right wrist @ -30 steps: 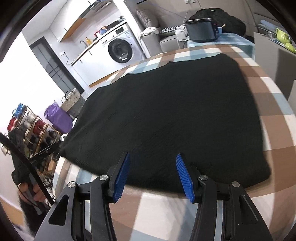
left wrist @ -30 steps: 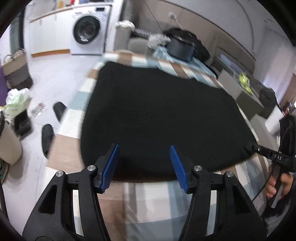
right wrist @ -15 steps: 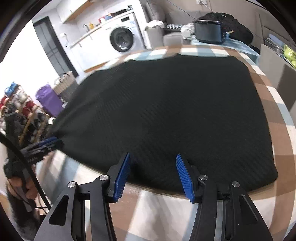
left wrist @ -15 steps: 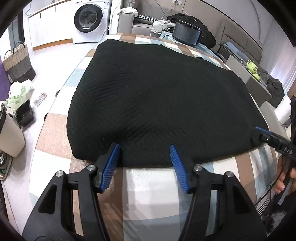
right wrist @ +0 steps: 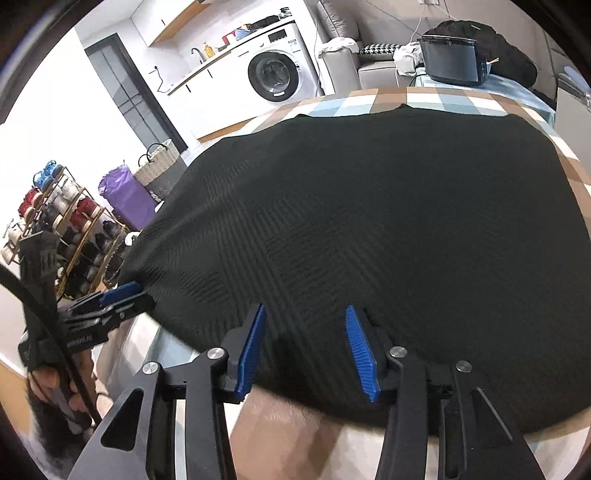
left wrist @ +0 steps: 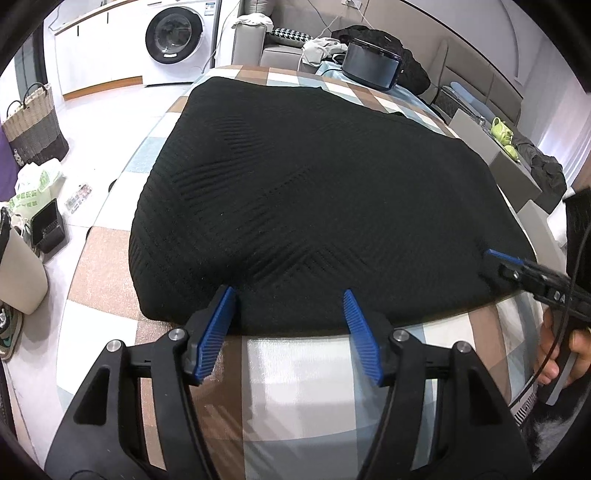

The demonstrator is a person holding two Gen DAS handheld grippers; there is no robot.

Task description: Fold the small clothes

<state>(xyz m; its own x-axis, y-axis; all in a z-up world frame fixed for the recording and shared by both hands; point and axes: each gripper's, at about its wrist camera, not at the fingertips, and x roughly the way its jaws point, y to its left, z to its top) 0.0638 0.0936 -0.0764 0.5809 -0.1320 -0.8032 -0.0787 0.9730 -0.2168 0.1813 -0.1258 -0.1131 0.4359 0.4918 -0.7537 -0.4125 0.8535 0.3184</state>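
A black ribbed knit garment (left wrist: 317, 206) lies spread flat over most of the checked tablecloth (left wrist: 295, 387), its hem along the near table edge. Both the left gripper (left wrist: 290, 325) and right gripper (right wrist: 304, 347) hover spread wide at that hem, pinching nothing, so the fold looks unstarted; next, each must close on a near corner. Only the right view shows the shoe rack (right wrist: 55, 218) beyond the table's left side.

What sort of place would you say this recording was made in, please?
Most likely a lived-in home, an open laundry and living area. A front-loading washing machine stands under a counter, a grey sofa sits behind the checked table, and a shoe rack stands by the wall.
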